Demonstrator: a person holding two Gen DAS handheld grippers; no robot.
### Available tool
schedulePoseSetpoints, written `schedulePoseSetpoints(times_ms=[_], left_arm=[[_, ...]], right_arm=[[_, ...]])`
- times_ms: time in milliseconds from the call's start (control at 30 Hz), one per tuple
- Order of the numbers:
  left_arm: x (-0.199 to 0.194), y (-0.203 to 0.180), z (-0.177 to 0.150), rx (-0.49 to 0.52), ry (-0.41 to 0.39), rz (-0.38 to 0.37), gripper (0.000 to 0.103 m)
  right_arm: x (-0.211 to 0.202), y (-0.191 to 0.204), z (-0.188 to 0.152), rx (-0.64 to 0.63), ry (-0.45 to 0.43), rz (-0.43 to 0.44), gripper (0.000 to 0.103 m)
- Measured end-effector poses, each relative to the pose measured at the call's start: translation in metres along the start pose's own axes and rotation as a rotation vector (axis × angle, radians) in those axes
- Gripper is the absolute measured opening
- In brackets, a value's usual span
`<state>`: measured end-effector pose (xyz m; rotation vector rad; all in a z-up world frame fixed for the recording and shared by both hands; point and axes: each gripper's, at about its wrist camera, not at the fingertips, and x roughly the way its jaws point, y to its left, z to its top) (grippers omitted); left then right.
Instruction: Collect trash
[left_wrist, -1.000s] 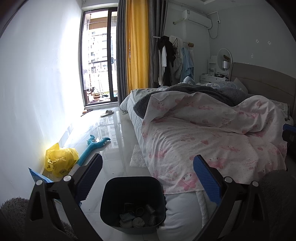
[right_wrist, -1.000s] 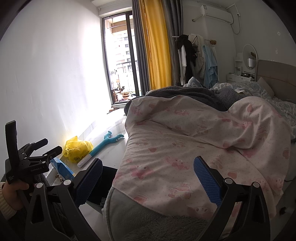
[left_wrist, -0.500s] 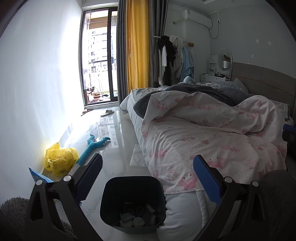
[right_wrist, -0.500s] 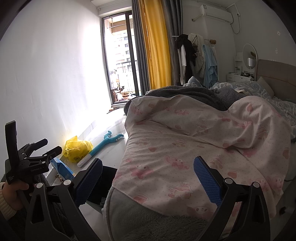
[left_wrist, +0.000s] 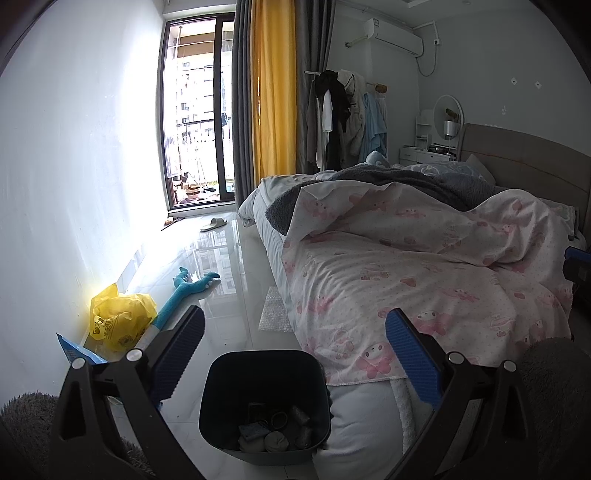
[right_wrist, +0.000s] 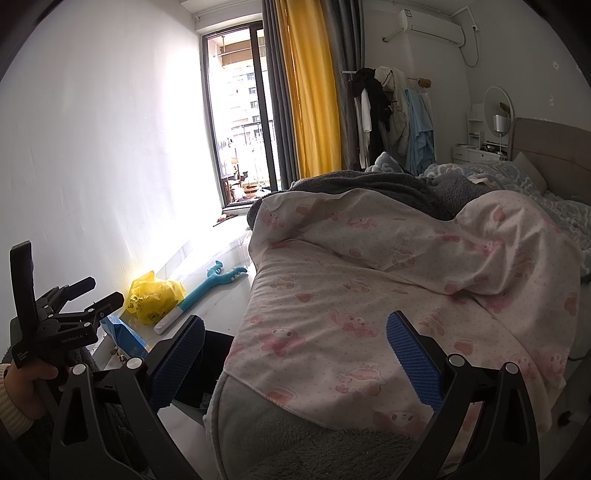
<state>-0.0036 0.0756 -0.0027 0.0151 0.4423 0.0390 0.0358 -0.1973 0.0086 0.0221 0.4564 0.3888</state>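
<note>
- Nothing moved over the last second: both views match the earlier ones, so no progress on pickup.
- Left gripper (left_wrist: 293, 350) jaws spread, empty, hovering above the bin (left_wrist: 264, 405) at the foot of the bed (left_wrist: 424, 266).
- Right gripper (right_wrist: 294, 356) jaws spread, empty, over the blanket (right_wrist: 388, 295).
- Bin already holds some trash.
- Remaining candidates on the floor (left_wrist: 236, 295) by the wall: yellow bag (left_wrist: 120, 320), blue packet (left_wrist: 74, 350).
- Likely next: reach for the yellow bag.
</note>
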Motion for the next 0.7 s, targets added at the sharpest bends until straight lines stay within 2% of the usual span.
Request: schedulePoseSetpoints(times_ms=[700], left_arm=[[0.0002,-0.0002,-0.0065,-0.005,0.004,0.005,0.1]], right_arm=[[0.0,-0.0011,0.0008,0.001,0.001,0.001,0.1]])
